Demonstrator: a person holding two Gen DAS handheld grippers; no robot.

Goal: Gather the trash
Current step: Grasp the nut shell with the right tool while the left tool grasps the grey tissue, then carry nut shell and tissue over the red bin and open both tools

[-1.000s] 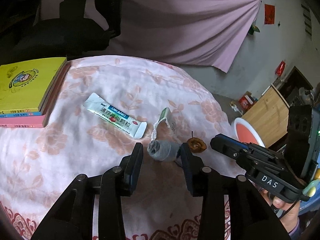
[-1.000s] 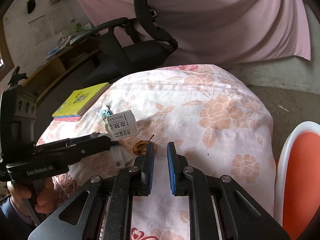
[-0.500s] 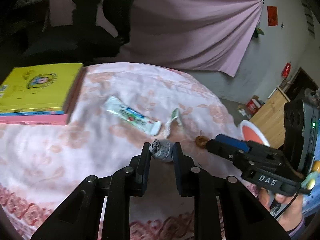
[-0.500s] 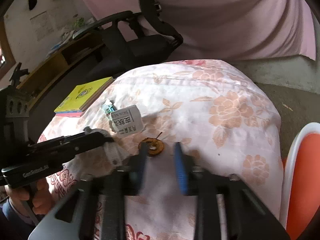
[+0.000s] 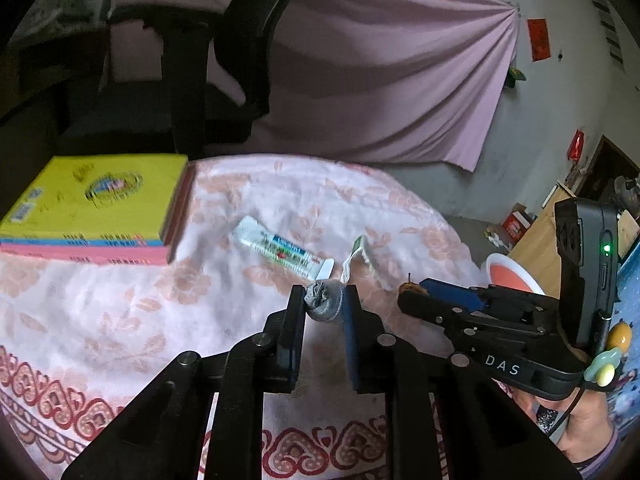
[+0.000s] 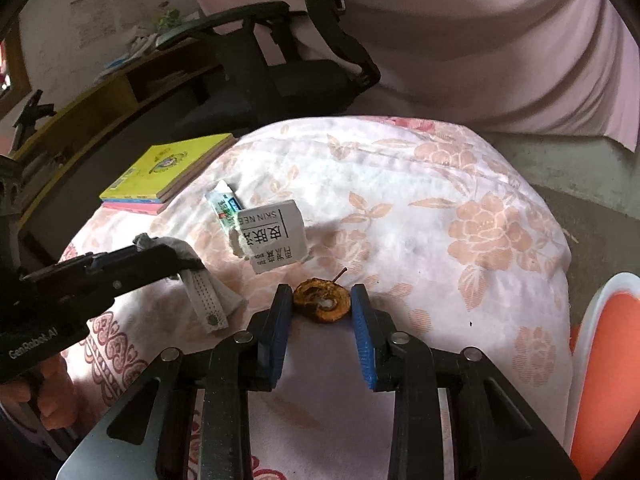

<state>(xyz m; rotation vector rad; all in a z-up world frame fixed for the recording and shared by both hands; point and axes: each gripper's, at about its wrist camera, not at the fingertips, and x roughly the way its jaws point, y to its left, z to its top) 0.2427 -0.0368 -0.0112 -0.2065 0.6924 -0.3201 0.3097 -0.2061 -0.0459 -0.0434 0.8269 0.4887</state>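
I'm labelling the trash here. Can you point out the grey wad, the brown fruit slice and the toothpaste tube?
grey wad (image 5: pixel 325 303), left wrist view, on its crumpled front.
brown fruit slice (image 6: pixel 322 303), right wrist view, on its ring-shaped face.
toothpaste tube (image 5: pixel 282 251), left wrist view, on its printed middle.
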